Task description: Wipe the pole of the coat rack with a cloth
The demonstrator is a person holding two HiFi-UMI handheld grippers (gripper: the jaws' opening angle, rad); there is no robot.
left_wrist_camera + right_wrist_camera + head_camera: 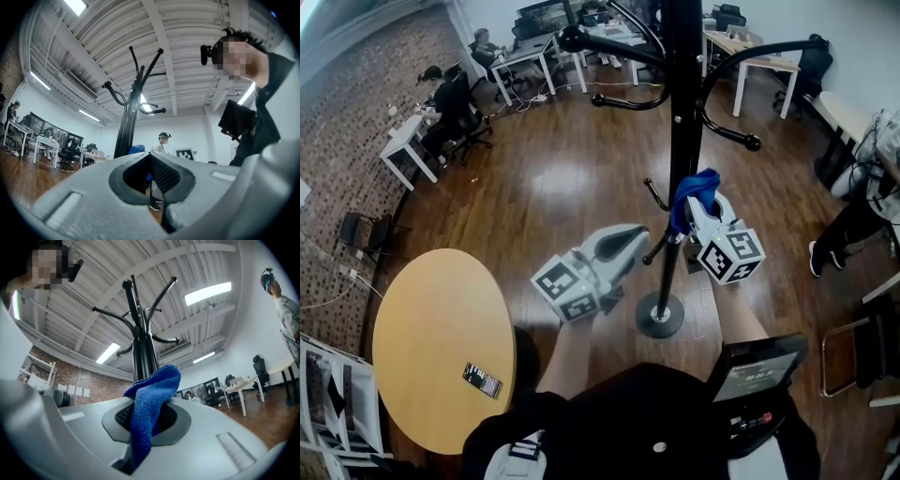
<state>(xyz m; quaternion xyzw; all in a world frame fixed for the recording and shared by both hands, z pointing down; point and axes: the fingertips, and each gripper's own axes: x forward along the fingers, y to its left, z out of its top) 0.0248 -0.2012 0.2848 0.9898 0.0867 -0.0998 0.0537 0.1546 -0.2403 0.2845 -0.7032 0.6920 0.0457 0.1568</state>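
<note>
The black coat rack pole [682,122] rises from its round base [660,315] on the wooden floor. My right gripper [701,208] is shut on a blue cloth [693,191], which is pressed against the pole's right side at mid height. In the right gripper view the blue cloth [157,380] hangs out of the shut right gripper [147,398], with the pole [140,348] just behind it. My left gripper [636,236] is shut with nothing in it, just left of the pole. In the left gripper view the left gripper [151,157] points at the pole [125,131].
Short hooks [654,195] stick out of the pole low on its left side, and long curved arms [614,47] spread near the top. A round wooden table [441,328] with a phone [481,380] stands at the left. A person [862,206] stands at the right, and desks with seated people line the back.
</note>
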